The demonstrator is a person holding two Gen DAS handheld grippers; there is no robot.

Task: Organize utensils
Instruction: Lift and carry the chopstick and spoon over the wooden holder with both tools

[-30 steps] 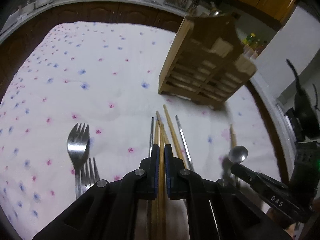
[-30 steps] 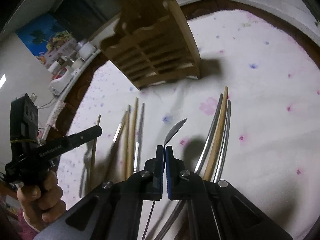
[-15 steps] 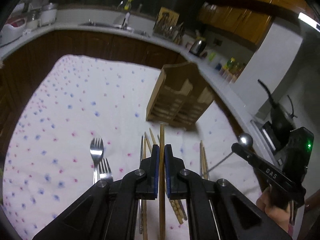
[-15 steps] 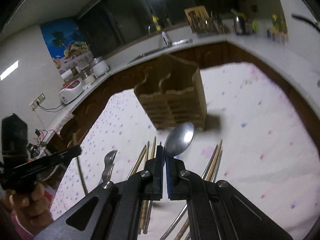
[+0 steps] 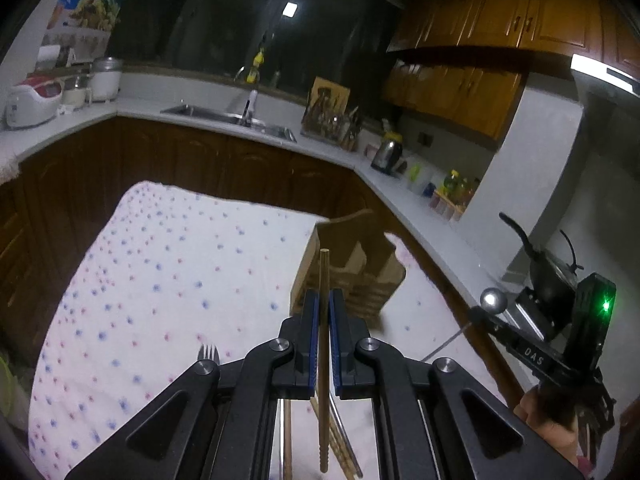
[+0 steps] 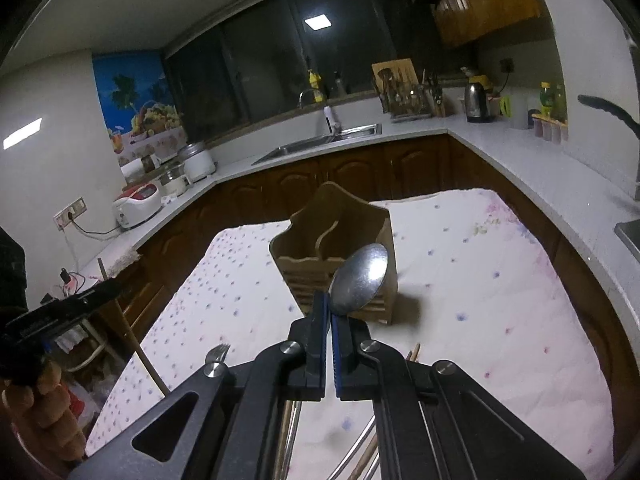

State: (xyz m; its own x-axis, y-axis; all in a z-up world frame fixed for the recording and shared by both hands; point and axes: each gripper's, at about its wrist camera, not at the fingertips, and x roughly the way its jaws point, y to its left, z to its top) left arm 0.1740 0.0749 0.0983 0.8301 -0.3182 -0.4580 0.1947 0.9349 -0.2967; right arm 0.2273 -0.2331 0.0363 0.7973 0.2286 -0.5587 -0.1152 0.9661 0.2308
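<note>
Looking through the left wrist view:
Left gripper [image 5: 324,312]: we have it clenched on a wooden chopstick [image 5: 323,276], whose blunt end sticks up past the pads and whose ridged tip hangs below them.
Wooden holder [image 5: 352,272]: our utensil caddy stands on the flowered cloth [image 5: 168,272] ahead, partly hidden behind the chopstick.
Fork [image 5: 209,353]: only the tines show, lying on the cloth at the left edge of the gripper body.
Loose utensils: more chopsticks and metal handles lie on the cloth below the jaws, mostly hidden.
Right gripper [image 5: 478,314]: seen from the side at right, gripping a spoon [image 5: 494,300] whose bowl sits above its tip.
Writing: white letters "DAS" on the right gripper's arm; a green light glows on the block above it.

Turning to the right wrist view:
Right gripper [image 6: 330,308]: we keep it clamped on the spoon [image 6: 360,280] at the neck, bowl up and facing us.
Wooden holder [image 6: 334,252]: upright on the cloth [image 6: 460,280] directly behind the spoon, with divided compartments; we cannot tell what is inside.
Fork [image 6: 218,354]: tines visible on the cloth at lower left.
Left gripper: at the far left edge in a hand [image 6: 44,396]; lettering on its arm is too blurred to read.
</note>
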